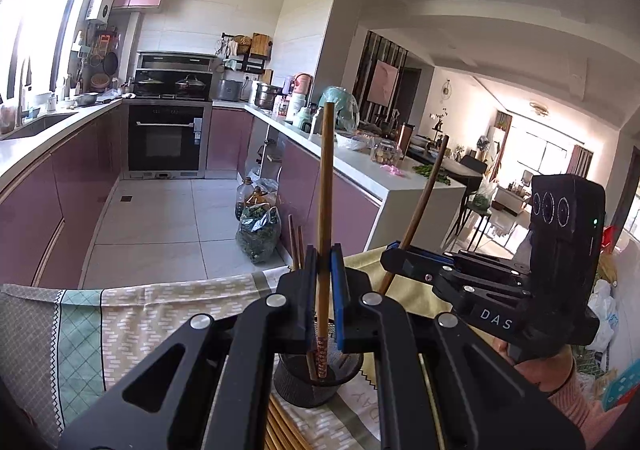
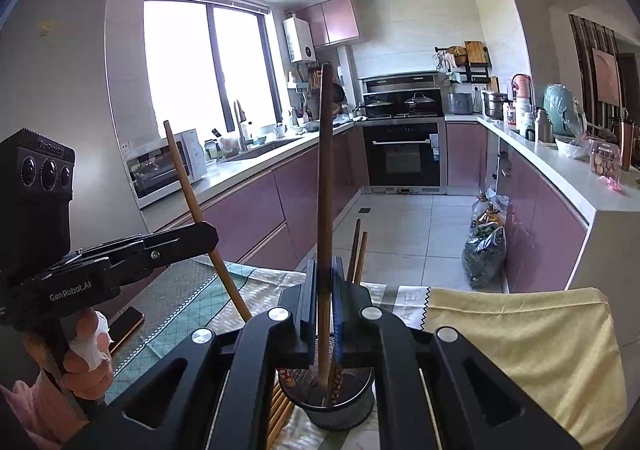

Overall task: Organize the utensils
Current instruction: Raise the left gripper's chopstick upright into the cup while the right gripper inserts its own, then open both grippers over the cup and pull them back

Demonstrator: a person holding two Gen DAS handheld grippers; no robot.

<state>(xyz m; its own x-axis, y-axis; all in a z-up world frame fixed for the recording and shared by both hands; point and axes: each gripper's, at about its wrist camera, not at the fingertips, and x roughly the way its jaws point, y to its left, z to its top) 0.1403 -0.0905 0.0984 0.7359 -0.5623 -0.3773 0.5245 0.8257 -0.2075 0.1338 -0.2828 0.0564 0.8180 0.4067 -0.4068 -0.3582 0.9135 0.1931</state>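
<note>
Plainly, each hand is carrying its gripper above a cloth-covered table (image 1: 80,330), and each gripper is pinching a single chopstick.

From the left wrist view, the left gripper (image 1: 324,270) is pointing forward and somewhat downward, its blue-lined jaws pressing together on a brown chopstick (image 1: 326,169). That stick is standing nearly upright, its patterned lower end dipping into the mouth of a black mesh holder (image 1: 296,382) just below the fingers. The same view is showing the right gripper (image 1: 394,250) off to the right, lying roughly level, with the person's hand (image 1: 540,366) wrapping its grip from below and a pink sleeve (image 1: 580,402) trailing off.

From the right wrist view, the right gripper (image 2: 324,278) is clamping a second chopstick (image 2: 326,169), also close to vertical, its lower end reaching down into the mesh holder (image 2: 340,414). The left gripper (image 2: 208,234) is appearing at the left edge, held level, its stick leaning up and to the left; the left hand (image 2: 80,362) is closing round the handle with a scrap of white tissue against the fingers.

Two more chopsticks (image 2: 358,254) are standing just behind the right gripper's fingers; what they stand in is hidden. Further loose chopsticks (image 1: 288,430) are lying on the cloth beside the holder. A dark phone (image 2: 128,324) is resting on the table near the left hand.
</note>
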